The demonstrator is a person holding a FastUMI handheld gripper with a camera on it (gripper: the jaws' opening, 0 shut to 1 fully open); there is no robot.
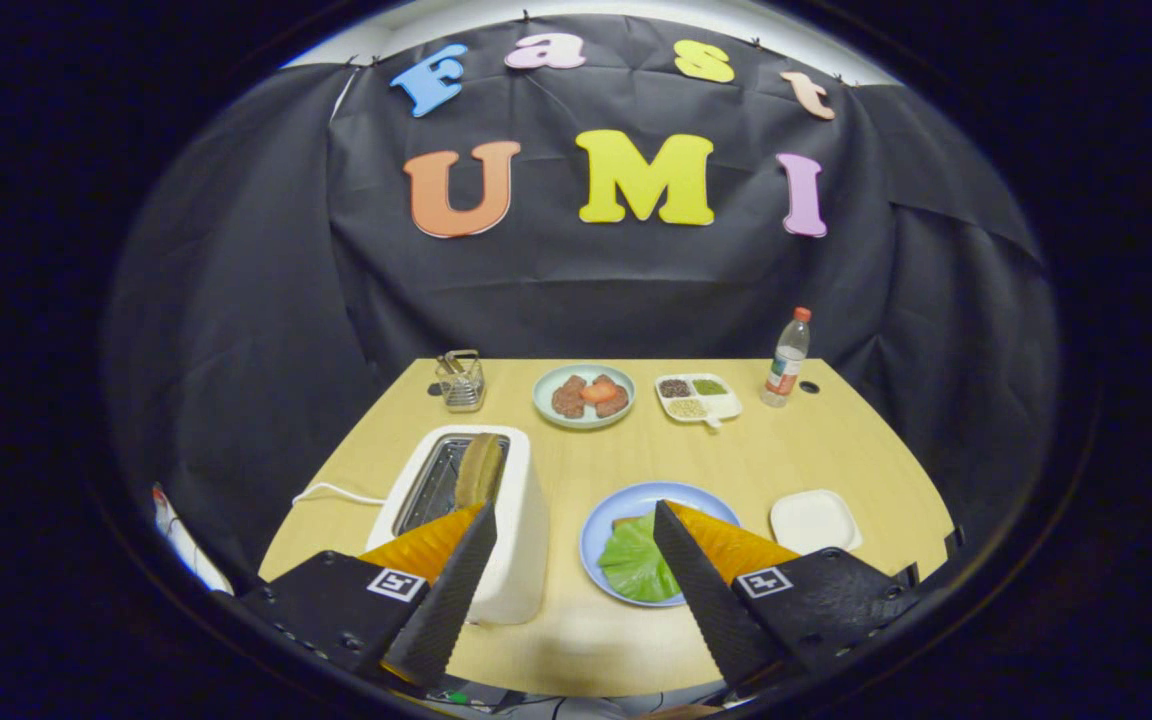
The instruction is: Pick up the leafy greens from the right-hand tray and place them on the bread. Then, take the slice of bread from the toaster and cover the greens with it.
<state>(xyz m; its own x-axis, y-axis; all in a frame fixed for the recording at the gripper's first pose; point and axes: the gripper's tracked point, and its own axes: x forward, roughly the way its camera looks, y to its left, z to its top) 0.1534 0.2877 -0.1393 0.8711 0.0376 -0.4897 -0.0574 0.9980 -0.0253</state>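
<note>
Claw [568,522] open, empty; right finger hides part of greens [634,562] and bread beneath on blue plate [604,515]; toaster [496,520] slice [479,468] half-sunk.

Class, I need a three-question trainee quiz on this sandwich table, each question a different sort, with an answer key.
1. True or false: the tool is open, gripping nothing.
2. Where are the leafy greens? A) white tray B) blue plate C) toaster
3. Fill in: a slice of bread stands in the ______.

Key: 1 true; 2 B, they lie on the blue plate, while the white tray holds none; 3 toaster.
</note>
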